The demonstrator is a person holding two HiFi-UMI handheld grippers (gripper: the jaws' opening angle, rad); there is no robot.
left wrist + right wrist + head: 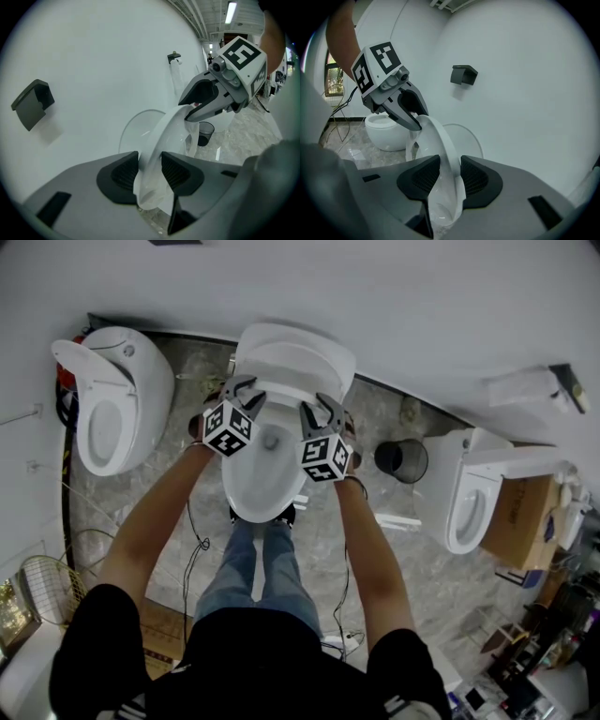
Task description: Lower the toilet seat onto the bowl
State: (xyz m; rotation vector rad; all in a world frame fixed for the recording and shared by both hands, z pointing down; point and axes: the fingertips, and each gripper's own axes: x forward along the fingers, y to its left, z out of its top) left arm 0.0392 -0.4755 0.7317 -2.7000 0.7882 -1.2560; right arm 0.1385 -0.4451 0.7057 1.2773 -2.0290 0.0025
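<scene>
Nearest in the head view, the bowl (pixel 253 493) of the middle toilet is seen open, with nothing resting on its rim. The task is therefore judged to be under way but unfinished. The toilet seat (pixel 157 140) is held raised and steeply tilted above the far part of the bowl, and it has not yet been laid down.

The left gripper (pixel 246 393) is set on the left side of the seat ring and the right gripper (pixel 322 411) on the right side. In the left gripper view the ring is pinched between the two ribbed pads, with the jaws drawn narrow against it. The same grip is shown in the right gripper view. Behind the seat, the round lid (pixel 464 136) is seen upright towards the wall, and the seat appears to have been drawn a little away from it. What is left is judged to be the whole swing down to the rim and the release of both grips.

By count:
- **Grippers:** two are seen, both on one seat.
- **Toilets:** three are seen. One is in the middle, one is at the left (pixel 112 409) and one is at the right (pixel 469 498).
- **Bin:** one dark bin (pixel 401 460) stands between the middle and right toilets.
- **Box:** one cardboard box (pixel 518 517) lies at the far right.
- **Wall holders:** two dark ones (pixel 30 103) are made out on the far wall in the left gripper view.
</scene>
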